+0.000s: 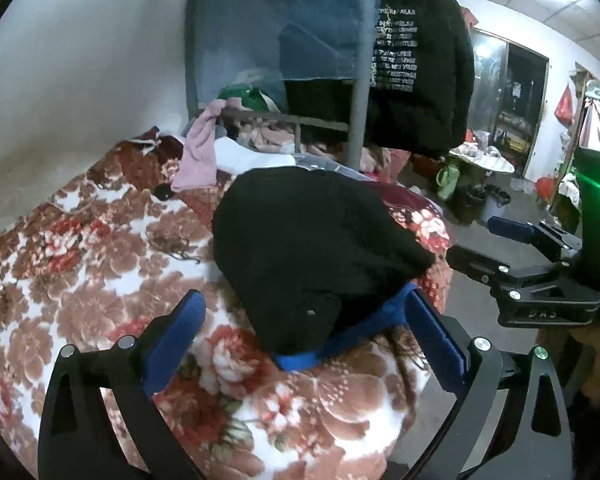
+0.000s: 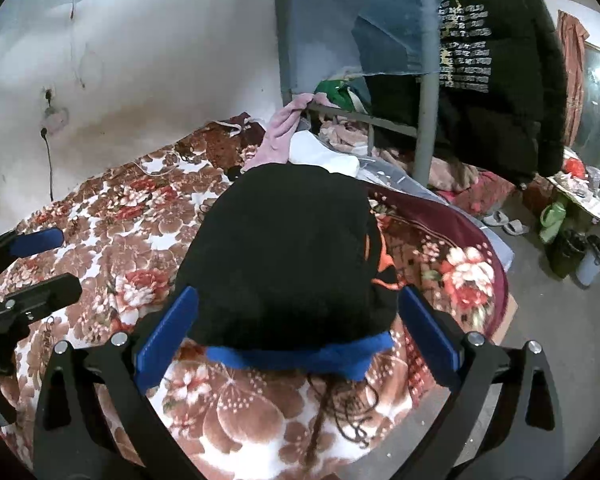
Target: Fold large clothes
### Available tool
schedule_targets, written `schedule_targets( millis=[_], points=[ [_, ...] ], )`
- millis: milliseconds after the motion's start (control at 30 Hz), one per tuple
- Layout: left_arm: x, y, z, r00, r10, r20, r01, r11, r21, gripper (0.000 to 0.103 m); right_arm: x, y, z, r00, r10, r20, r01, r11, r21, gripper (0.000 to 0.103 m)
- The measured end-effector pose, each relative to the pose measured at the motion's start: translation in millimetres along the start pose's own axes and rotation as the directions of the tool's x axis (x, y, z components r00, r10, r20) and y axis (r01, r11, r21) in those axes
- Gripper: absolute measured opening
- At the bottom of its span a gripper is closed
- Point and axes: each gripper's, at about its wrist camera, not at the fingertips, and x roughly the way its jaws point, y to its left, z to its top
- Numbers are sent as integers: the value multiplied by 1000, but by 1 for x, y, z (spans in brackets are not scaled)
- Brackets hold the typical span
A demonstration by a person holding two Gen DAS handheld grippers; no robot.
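My left gripper (image 1: 304, 320) hangs over the near edge of the bed with its blue pads spread wide and nothing between them. My right gripper (image 2: 298, 322) is the same: fingers well apart, clamped on nothing.

The black garment (image 2: 284, 256) lies folded into a rounded bundle on the flowered blanket (image 2: 132, 256), near the bed's front corner. A blue band (image 2: 300, 356) of its fabric shows along the edge closest to me, just in front of the right gripper's pads. On the garment's right side I can see some orange marking (image 2: 380, 256), though it is too creased for me to say what it is. In the left wrist view the same bundle sits between my left pads and a little ahead of them, with its right end reaching toward my right gripper, which shows there at the frame's right edge, also spread open.

Farther back on the bed, a pink cloth (image 1: 198, 152) hangs off a metal rail (image 1: 284, 118), and a white cloth (image 1: 252, 158) lies beside it. A grey bedpost (image 1: 360, 80) stands behind the bundle, with a black jacket (image 1: 424, 64) bearing pale lettering hung next to it. A dark red blanket (image 2: 432, 224) covers the bed's right corner, touching the bundle's far right side. A pair of slippers (image 2: 504, 222) sits on the floor beyond.
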Motion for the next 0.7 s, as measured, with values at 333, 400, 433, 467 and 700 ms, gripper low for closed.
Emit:
schedule_targets(
  millis=[333, 400, 433, 467, 700],
  points=[
    [-30, -20, -12, 994, 97, -41, -96, 995, 24, 98, -35, 5, -9, 998, 66, -15, -65, 997, 31, 98],
    [-35, -22, -14, 995, 91, -34, -90, 996, 17, 98, -42, 4, -8, 998, 63, -3, -63, 998, 31, 98],
    [-36, -22, -14, 995, 90, -33, -89, 996, 13, 98, -44, 4, -9, 998, 64, -1, -64, 998, 29, 98],
    [-38, -22, -15, 996, 90, -28, -90, 996, 8, 98, -46, 4, -9, 998, 61, -1, -61, 998, 23, 98],
    [-42, -28, -17, 993, 119, -13, -119, 993, 5, 98, -53, 10, -16, 999, 40, -13, -40, 999, -23, 98]
  ],
)
